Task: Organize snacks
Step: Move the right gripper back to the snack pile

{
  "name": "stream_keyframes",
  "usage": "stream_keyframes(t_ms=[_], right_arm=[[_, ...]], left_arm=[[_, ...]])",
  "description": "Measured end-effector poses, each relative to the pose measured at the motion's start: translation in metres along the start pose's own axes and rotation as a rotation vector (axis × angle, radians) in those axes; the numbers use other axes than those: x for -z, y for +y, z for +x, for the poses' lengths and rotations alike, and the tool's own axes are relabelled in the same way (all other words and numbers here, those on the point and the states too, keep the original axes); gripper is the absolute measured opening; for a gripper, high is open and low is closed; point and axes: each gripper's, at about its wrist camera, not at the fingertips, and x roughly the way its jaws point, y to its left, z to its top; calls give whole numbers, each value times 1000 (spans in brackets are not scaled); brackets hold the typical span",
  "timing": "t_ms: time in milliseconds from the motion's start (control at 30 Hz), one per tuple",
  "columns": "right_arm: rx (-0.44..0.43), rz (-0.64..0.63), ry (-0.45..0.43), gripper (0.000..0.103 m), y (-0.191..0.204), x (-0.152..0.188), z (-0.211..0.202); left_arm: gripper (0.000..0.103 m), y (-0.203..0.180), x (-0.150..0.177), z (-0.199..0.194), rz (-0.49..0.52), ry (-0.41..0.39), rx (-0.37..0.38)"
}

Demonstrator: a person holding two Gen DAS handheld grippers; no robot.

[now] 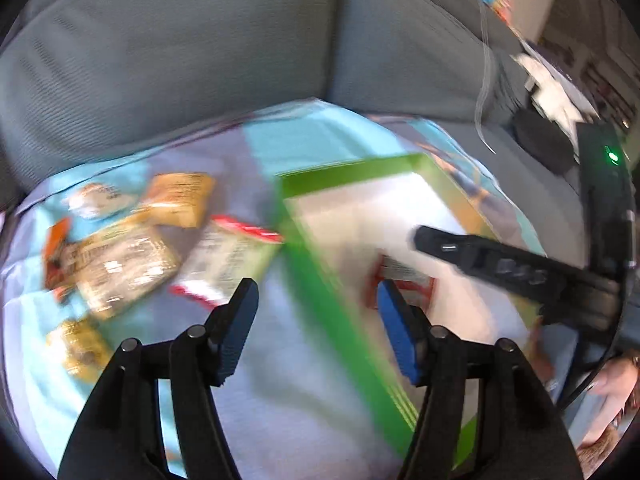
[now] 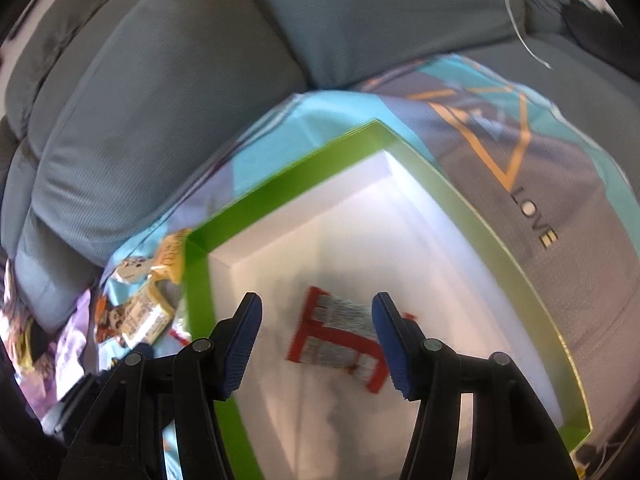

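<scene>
Green-rimmed box (image 2: 280,196) held one red packet (image 2: 340,332) on its floor. Right gripper (image 2: 316,344) hung spread and empty above it; left gripper (image 1: 316,328) was likewise spread. Remaining snacks (image 1: 128,256) lay beside the box's left edge, probably next for collection.

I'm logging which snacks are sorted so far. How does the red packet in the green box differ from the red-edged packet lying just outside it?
The red packet lies alone on the white floor of the green box; the red-edged packet lies on the patterned cloth beside the box's left wall, next to other snacks. The boxed one shows wider red bands; the other is mostly pale with thin red ends. Both lie flat, ungripped.
</scene>
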Motion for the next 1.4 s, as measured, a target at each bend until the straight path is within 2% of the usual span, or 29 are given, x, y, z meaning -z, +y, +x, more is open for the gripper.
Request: stream_keyframes(t_ms=[100,200,300,367,433,533,567,700,800,900,1033,1200,1400], right_arm=[[-27,-57,-18,58,21,3,-5],[-73,-117,-17,58,46,10,-7],[-134,-213,8,58,83,18,-1],[-133,-273,37,58,110,21,12],[-134,-329,99,58,135,21,33],[-150,-384,229,58,162,19,69],[-126,-398,269,58,172,15,84],[35,-480,291,58,195,10,120],[73,-496,329,58,199,5,141],[114,-527,307,58,201,0,152],[179,-567,295,58,201,1,160],[77,-506,364,58,188,9,155],[-26,-510,427,58,189,44,135]], left_arm=[[62,43,10,-13,-83,-4,-64],[62,84,26,-16,-167,25,-99],[62,122,44,-10,-268,38,-82],[60,140,52,2,-326,87,-97],[60,149,54,4,-349,85,-65],[60,151,55,1,-375,63,-49],[60,150,56,1,-370,64,-38],[52,150,57,10,-390,85,20],[49,154,58,15,-410,97,41],[48,153,57,18,-412,104,26],[48,153,57,21,-424,115,44],[48,150,59,23,-413,119,30],[49,147,59,32,-410,138,30]])
